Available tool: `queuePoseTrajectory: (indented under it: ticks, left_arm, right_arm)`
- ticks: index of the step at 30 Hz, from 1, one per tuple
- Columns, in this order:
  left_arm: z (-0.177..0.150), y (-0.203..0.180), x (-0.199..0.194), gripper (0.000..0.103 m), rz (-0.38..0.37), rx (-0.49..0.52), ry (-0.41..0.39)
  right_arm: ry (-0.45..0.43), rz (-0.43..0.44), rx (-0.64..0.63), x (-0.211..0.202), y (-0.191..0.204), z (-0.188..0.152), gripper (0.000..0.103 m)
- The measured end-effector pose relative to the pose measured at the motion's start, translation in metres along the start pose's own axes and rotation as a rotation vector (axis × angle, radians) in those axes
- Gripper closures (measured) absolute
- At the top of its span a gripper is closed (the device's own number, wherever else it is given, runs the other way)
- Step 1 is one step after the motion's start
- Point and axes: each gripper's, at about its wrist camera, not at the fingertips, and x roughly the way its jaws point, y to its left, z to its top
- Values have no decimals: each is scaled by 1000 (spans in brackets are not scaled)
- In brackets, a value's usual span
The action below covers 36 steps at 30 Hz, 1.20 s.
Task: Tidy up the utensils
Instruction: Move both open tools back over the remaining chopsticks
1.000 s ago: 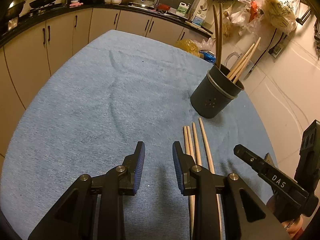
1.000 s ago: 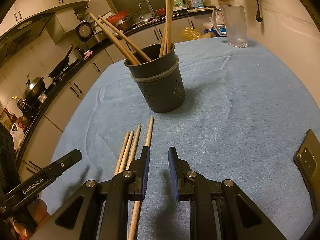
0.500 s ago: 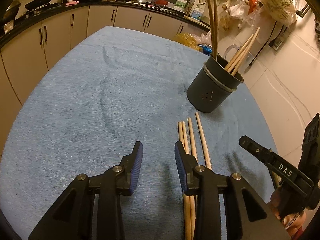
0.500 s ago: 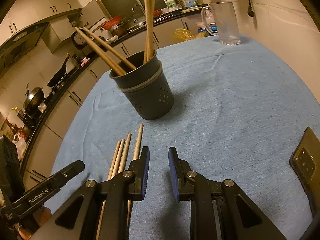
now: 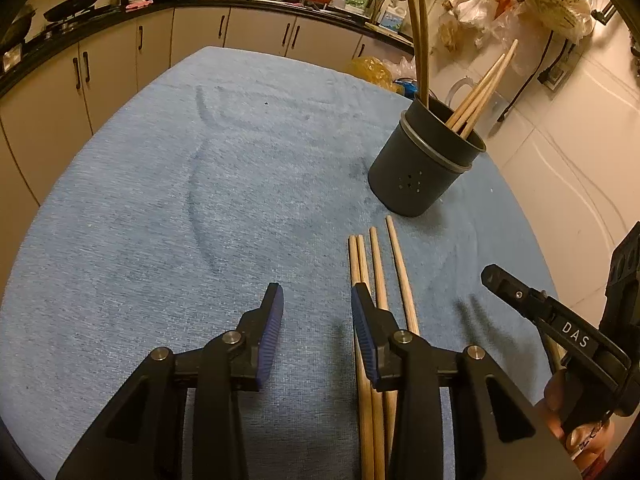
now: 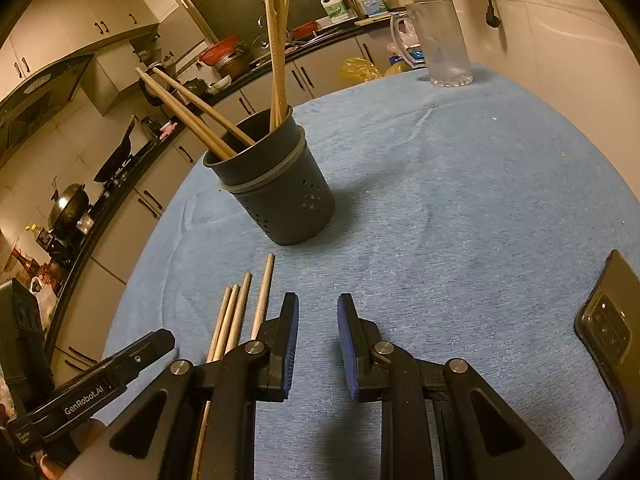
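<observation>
Currently four loose pale wooden chopsticks (image 5: 378, 280) lie side by side on the blue cloth-covered tabletop (image 5: 180, 200), their tips pointing toward the dark grey perforated utensil holder (image 5: 424, 168), which stands upright near them and already has several chopsticks leaning in it. The left tool (image 5: 316, 320) hovers just beside the bundle, its jaws parted with only cloth between them; they have just been opening, and the nearer pad stands over the leftmost stick. The right tool (image 6: 318, 332) is released too, jaws apart and empty, on the other side of the sticks. I judge these chopsticks light, stiff and smooth, so they may roll or slip from ribbed pads; a pinch across one or two sticks near the middle, or a little toward the thick end, should balance them for the lift into the holder. A dark phone (image 6: 608, 320) lies well apart, a clear glass mug (image 6: 440, 40) at the far edge
</observation>
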Motion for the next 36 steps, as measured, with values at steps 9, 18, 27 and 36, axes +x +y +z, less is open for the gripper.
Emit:
queuePoseTrajectory:
  ticks: [9, 18, 27, 36]
  left_arm:
    - [-1, -1, 3, 67, 0, 1, 15]
    - [-2, 0, 7, 66, 3, 1, 26]
    - [3, 21, 7, 66, -40, -55, 46]
    - [7, 35, 5, 66, -48, -75, 45]
  right_arm:
    - [0, 2, -2, 0, 0, -1, 81]
    - [1, 4, -7, 1, 1, -1, 81]
    - [4, 17, -21, -1, 5, 1, 81]
    - [114, 87, -61, 25, 28, 5, 81]
